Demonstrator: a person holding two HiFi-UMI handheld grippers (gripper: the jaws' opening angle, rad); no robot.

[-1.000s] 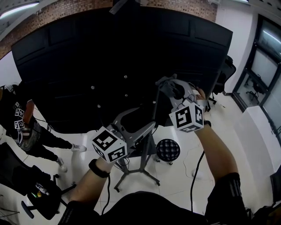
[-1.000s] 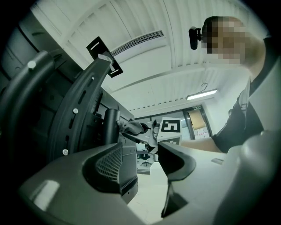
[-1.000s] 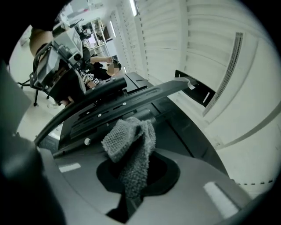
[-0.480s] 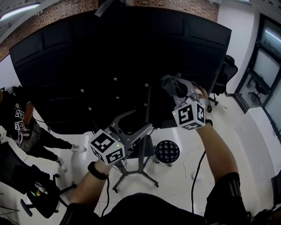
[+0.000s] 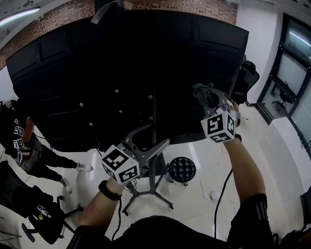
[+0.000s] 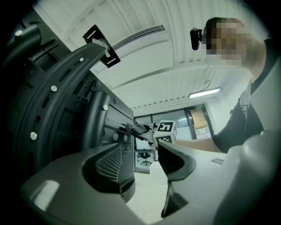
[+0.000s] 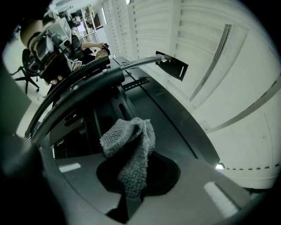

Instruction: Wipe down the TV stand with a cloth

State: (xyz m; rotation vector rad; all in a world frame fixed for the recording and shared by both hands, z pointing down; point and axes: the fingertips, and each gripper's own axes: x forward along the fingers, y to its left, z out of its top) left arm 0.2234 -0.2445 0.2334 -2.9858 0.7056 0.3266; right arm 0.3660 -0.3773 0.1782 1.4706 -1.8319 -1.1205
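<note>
- Right gripper (image 7: 131, 176): jaws pinching a grey mesh cloth (image 7: 129, 147); centre right of head view, near the black TV back (image 5: 136, 68).
- Left gripper (image 6: 145, 165): jaws spread, holding nothing; lower centre, beside the TV stand (image 5: 152, 170) pole.
- Floor (image 5: 194, 199): white, glossy.
- Brick wall (image 5: 68, 12): along upper edge.
- Stool (image 5: 181, 168): round, right of the stand's base.

patterned round stool (image 5: 181, 168) | black office chair (image 5: 246, 78) far right | bystander (image 5: 22, 143) far left

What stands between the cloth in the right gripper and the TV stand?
Nothing visible: the cloth, clamped in the right gripper, has only open air ahead toward the TV stand and its dark rear.
</note>
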